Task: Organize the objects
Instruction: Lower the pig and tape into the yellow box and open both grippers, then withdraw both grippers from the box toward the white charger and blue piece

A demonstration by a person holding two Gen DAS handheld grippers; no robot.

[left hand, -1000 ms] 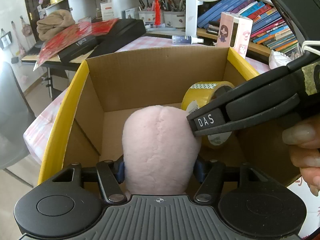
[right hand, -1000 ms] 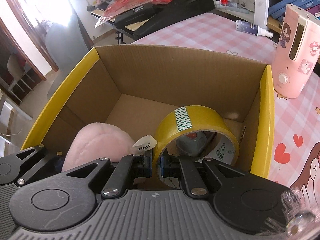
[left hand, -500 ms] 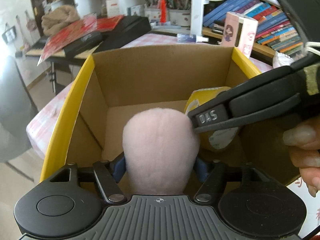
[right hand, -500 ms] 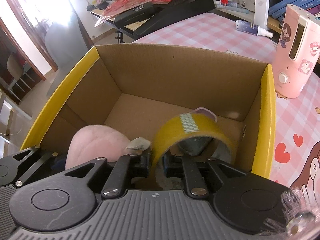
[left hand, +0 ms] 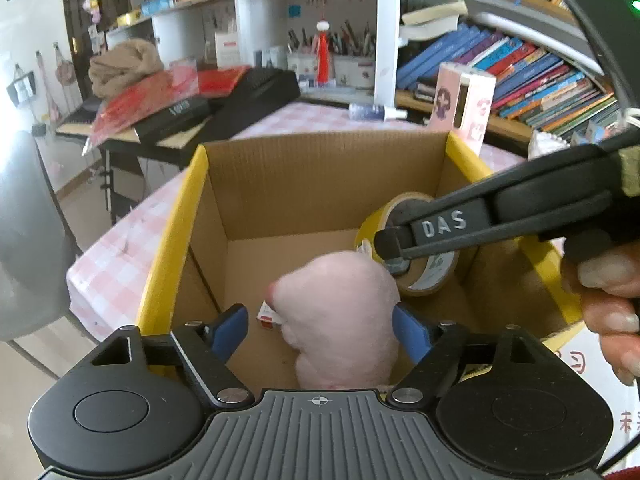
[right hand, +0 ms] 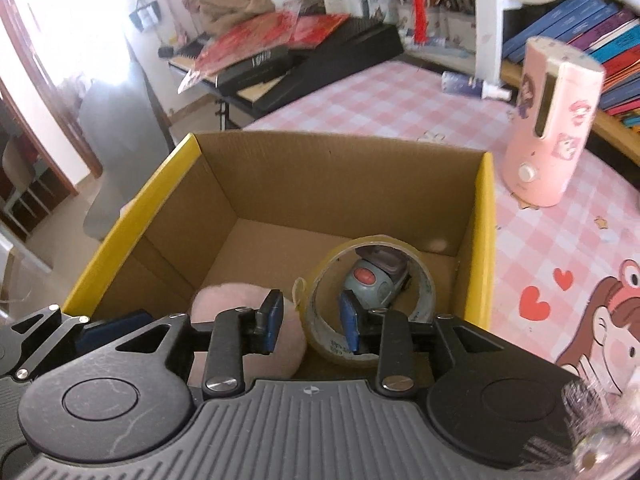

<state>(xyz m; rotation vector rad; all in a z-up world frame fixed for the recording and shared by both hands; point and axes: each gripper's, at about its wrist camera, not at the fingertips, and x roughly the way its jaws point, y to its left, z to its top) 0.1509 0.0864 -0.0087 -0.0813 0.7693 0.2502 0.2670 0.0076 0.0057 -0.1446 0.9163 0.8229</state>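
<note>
**tapefan:** Both sets of jaws are opening right now. On the left gripper (left hand: 316, 326) the blue pads stand either side of the fluffy pale-pink plush toy (left hand: 340, 312). The left pad is clearly off it; the right one is just about brushing the fur, no squeeze that I can see. The right gripper (right hand: 310, 322) has its pads straddling the wall of the yellow-brown roll of packing tape (right hand: 370, 300), one outside, one inside the ring, with neither pad pressing.

**boxlurker:** So where's the stuff sitting?

**tapefan:** Plush and tape are both down in the open brown cardboard box with yellow-edged flaps (right hand: 336, 184), side by side at the near end. A small grey toy with a red button (right hand: 370, 282) sits inside the tape ring. The box is on the pink checked tablecloth (right hand: 380, 100).

**boxlurker:** Release step, then?

**tapefan:** Looks like it to me, a drop-off into the box. Next I'd guess both grippers need to lift straight out without snagging the fur or hooking the tape ring, then go for whatever's left, maybe the tall pink cartoon-printed canister (right hand: 554, 128) beside the box.
</note>
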